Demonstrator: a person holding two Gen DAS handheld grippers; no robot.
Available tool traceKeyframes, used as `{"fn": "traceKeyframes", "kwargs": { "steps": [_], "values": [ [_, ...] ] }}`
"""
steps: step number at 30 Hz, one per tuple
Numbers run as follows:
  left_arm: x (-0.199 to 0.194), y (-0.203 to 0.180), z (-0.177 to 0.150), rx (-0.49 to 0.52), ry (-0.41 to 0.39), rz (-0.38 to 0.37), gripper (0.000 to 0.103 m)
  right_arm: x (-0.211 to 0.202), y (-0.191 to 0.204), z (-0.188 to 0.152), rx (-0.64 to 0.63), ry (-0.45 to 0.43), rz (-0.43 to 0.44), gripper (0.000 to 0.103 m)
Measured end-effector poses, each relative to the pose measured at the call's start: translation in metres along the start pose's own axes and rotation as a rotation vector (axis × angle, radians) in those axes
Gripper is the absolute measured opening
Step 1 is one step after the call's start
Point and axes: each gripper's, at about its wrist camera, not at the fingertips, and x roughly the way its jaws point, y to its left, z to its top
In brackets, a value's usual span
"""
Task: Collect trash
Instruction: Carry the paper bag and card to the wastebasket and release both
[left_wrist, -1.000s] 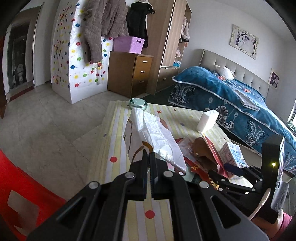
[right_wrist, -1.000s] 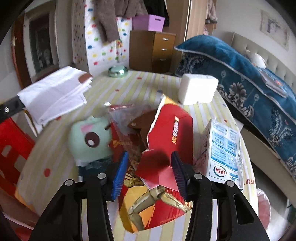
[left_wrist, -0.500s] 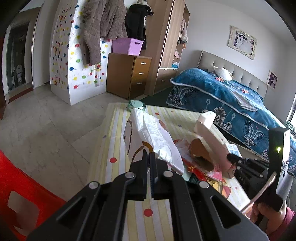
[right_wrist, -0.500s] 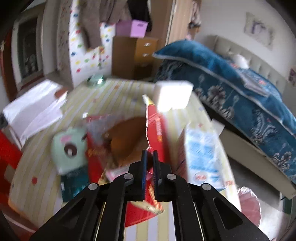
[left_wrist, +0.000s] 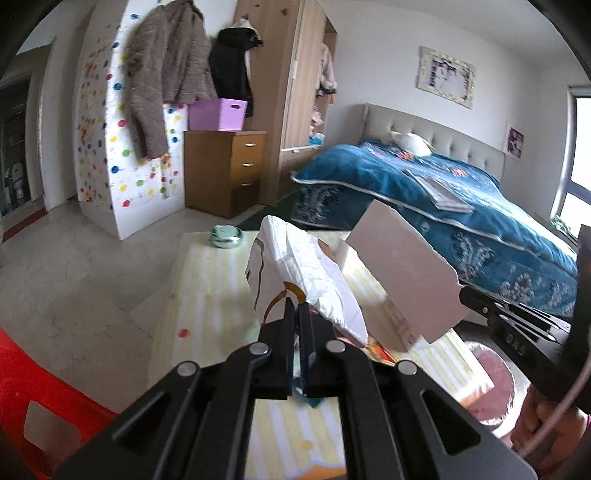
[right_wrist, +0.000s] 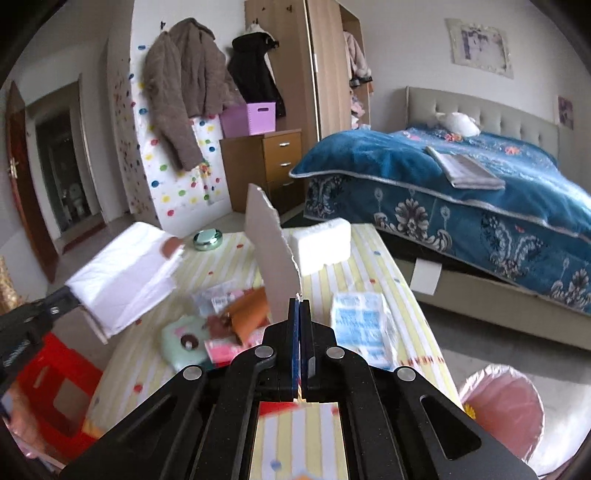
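Evidently light and stiff, the torn cardboard piece stood pinched by its lower edge in the right claw; the left claw gripped a limp white paper bag above the tabletop.

Your left hand-held gripper has its jaws pinched together on the edge of the white paper bag, holding it up off the tabletop and pointing a bit downward. Your right hand-held gripper is clamped tight on the torn cardboard piece, which sticks up from its tips above the tabletop's middle. In the left wrist view you can spot your right hand wrapped around the gripper's handle at the lower right.
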Motion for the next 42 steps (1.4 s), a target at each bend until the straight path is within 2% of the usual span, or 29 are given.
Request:
{"fn": "traceKeyframes", "kwargs": {
  "steps": [13,17,21,26,32,42],
  "values": [
    [0.011,-0.099,-0.017,0.175,0.042,-0.125,0.0,-0.063,-0.065,-0.039,0.111,-0.031,-0.025,0.0],
    [0.018,-0.134,-0.018,0.228,0.034,-0.185,0.0,-0.084,-0.101,-0.048,0.162,-0.06,-0.092,0.0],
    [0.036,-0.172,-0.028,0.263,0.065,-0.245,0.0,-0.098,-0.134,-0.061,0.21,-0.06,-0.166,0.0],
    [0.054,-0.229,-0.044,0.343,0.102,-0.327,0.0,-0.119,-0.187,-0.084,0.283,-0.047,-0.287,0.0],
    [0.067,-0.292,-0.062,0.425,0.146,-0.418,0.0,-0.131,-0.237,-0.112,0.363,-0.011,-0.39,0.0],
    [0.114,-0.358,-0.077,0.469,0.27,-0.498,0.0,-0.114,-0.295,-0.135,0.435,0.065,-0.435,0.0]
  ]
}}
